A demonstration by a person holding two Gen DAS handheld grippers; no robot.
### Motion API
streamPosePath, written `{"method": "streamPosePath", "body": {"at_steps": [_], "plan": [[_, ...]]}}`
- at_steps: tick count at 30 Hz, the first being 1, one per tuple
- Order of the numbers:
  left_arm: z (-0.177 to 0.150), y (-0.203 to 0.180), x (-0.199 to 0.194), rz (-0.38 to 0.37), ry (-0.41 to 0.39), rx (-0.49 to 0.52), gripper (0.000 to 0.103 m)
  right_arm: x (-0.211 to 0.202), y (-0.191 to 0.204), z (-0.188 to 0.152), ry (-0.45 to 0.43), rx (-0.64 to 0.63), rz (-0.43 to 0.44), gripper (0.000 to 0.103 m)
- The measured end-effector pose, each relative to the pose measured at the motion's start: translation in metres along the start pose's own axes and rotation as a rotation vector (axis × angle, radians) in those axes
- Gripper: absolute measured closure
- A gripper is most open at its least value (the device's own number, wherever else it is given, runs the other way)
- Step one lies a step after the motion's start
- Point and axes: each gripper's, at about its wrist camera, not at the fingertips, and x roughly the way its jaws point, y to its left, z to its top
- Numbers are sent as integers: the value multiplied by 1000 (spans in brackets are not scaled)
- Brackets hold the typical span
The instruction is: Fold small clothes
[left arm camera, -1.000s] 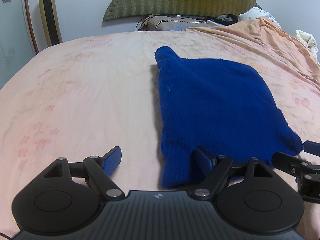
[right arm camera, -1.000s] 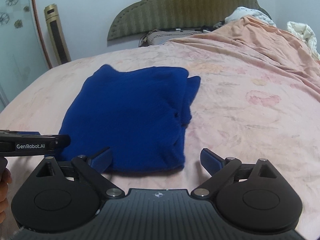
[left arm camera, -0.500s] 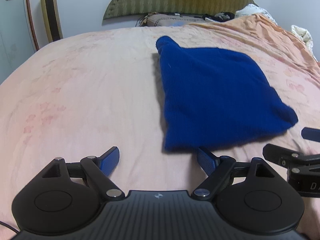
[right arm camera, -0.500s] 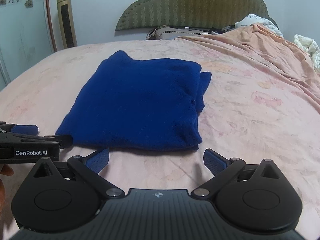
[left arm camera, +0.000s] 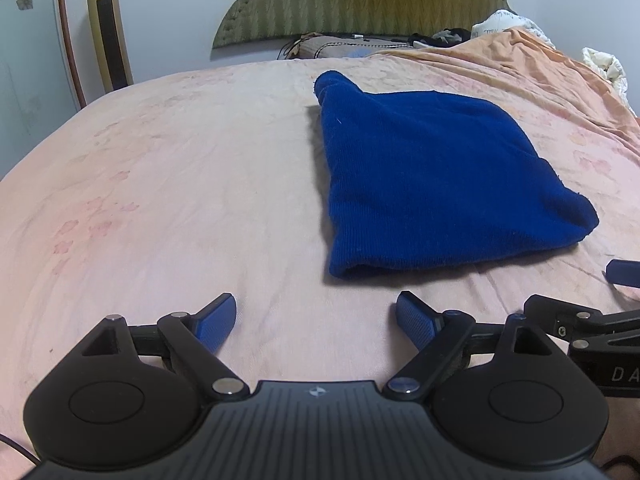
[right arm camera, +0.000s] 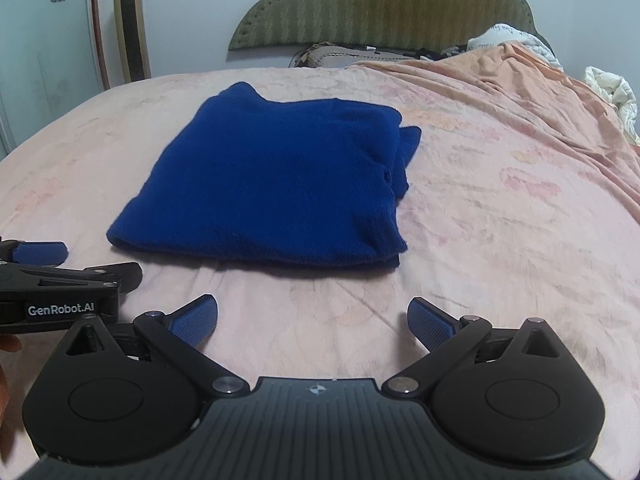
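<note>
Nearest to me, my left gripper [left arm camera: 316,314] has its blue pads spread wide with nothing between them but bare sheet; its jaws have just been opening further. My right gripper [right arm camera: 312,320] is likewise spread wide and empty, and it shows from the side at the right edge of the left wrist view, close beside the left one.

Compared with a second ago: my left gripper's right pad then overlapped the near corner of the blue sweater [left arm camera: 432,176], and my right gripper's left pad sat at the garment's near edge. Both now stand clear of it, with a strip of pink sheet showing between the pads and the cloth. In both views the sweater sits further up the picture than before. Its shape has not changed.

The sweater lies folded on the pink floral bedsheet [left arm camera: 168,184], in the middle of the bed, just ahead of both grippers. It is a deep blue knit, folded into a roughly square, several-layered packet. The near edge is a rounded fold. In the right wrist view the stacked layers show at the right side, where a lower layer sticks out a little past the top one. A small rounded lump of cloth projects at the far left corner. The top surface is fairly smooth, with only shallow creases.

Further back, an orange blanket [right arm camera: 532,80] is bunched along the right side of the bed. Beyond it stand pillows, a green padded headboard [right arm camera: 384,4], and a gold tower fan [right arm camera: 130,24] against the wall at left.
</note>
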Motion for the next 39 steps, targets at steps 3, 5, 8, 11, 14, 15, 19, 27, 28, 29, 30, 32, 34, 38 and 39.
{"method": "streamPosePath", "body": {"at_steps": [3, 5, 8, 11, 14, 15, 19, 27, 28, 29, 30, 32, 34, 38, 39], "plan": [[-2, 0, 0, 1, -10, 2, 14, 4, -2, -3, 8, 17, 2, 0], [-4, 0, 1, 5, -20, 1, 11, 5, -1, -5, 3, 20, -1, 0], [-7, 0, 1, 12, -36, -3, 8, 7, 0, -7, -3, 18, -9, 0], [-10, -1, 1, 19, -51, -3, 6, 8, 2, -10, -16, 16, -18, 0], [-11, -1, 2, 17, -56, -6, 4, 9, 2, -11, -23, 17, -21, 0], [-11, 0, 2, 16, -56, -8, 3, 9, 2, -11, -24, 17, -21, 0], [-11, 1, 2, 11, -56, -11, 3, 10, 3, -11, -29, 15, -21, 0], [-12, 3, 2, 3, -58, -12, 3, 9, 3, -13, -38, 19, -24, 0], [-12, 3, 2, 3, -58, -12, 3, 9, 3, -13, -37, 19, -24, 0], [-12, 3, 2, 2, -58, -12, 3, 9, 3, -13, -37, 18, -24, 0], [-12, 3, 2, 2, -58, -12, 3, 9, 3, -13, -37, 18, -24, 0], [-12, 3, 1, 0, -58, -13, 2, 9, 3, -13, -37, 18, -23, 0], [-12, 3, 1, -3, -57, -12, 1, 9, 3, -13, -37, 18, -23, 0], [-11, 2, 2, -6, -55, -10, 0, 9, 3, -13, -38, 19, -23, 0], [-11, 2, 3, -5, -55, -9, 0, 9, 3, -13, -38, 19, -23, 0]]}}
